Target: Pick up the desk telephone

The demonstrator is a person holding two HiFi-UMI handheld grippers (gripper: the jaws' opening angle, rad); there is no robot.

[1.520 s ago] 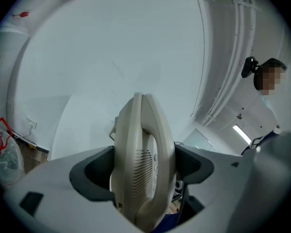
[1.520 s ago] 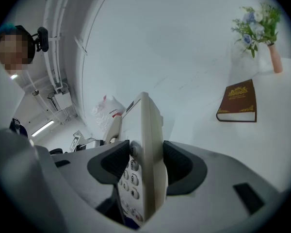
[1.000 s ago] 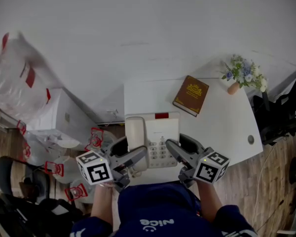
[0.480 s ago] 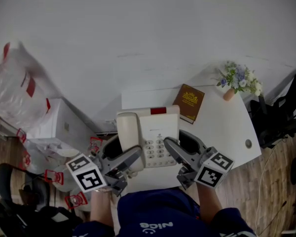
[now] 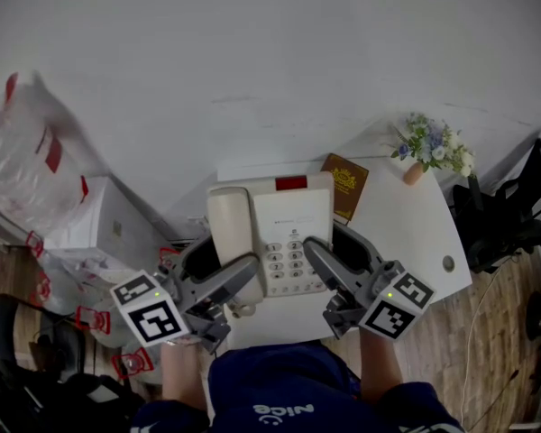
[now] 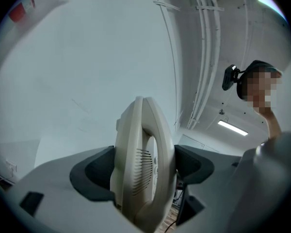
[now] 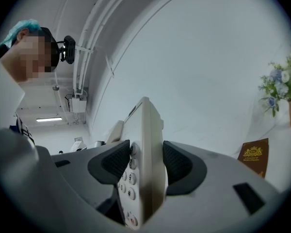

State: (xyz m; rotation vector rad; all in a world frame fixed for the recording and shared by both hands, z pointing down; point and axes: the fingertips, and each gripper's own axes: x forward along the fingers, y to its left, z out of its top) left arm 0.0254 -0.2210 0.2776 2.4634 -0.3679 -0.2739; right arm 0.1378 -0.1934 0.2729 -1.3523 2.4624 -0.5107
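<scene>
The cream desk telephone point(image 5: 272, 233) is held up above the small white table point(image 5: 406, 228), handset on its left side, keypad facing up. My left gripper point(image 5: 224, 273) is shut on the phone's left edge, where the handset point(image 6: 143, 161) fills the space between the jaws. My right gripper point(image 5: 329, 262) is shut on the phone's right edge point(image 7: 146, 164), pads pressing the keypad face and the underside. Both marker cubes show near the bottom of the head view.
A brown book point(image 5: 347, 183) lies on the table behind the phone, partly hidden by it. A small vase of flowers point(image 5: 430, 152) stands at the table's far right corner. Plastic bags and a white box point(image 5: 90, 233) crowd the floor at left; a dark chair point(image 5: 514, 206) at right.
Both grippers have raised the phone off the table and carried it away from the person. It now covers part of the book and looks larger in the head view.
</scene>
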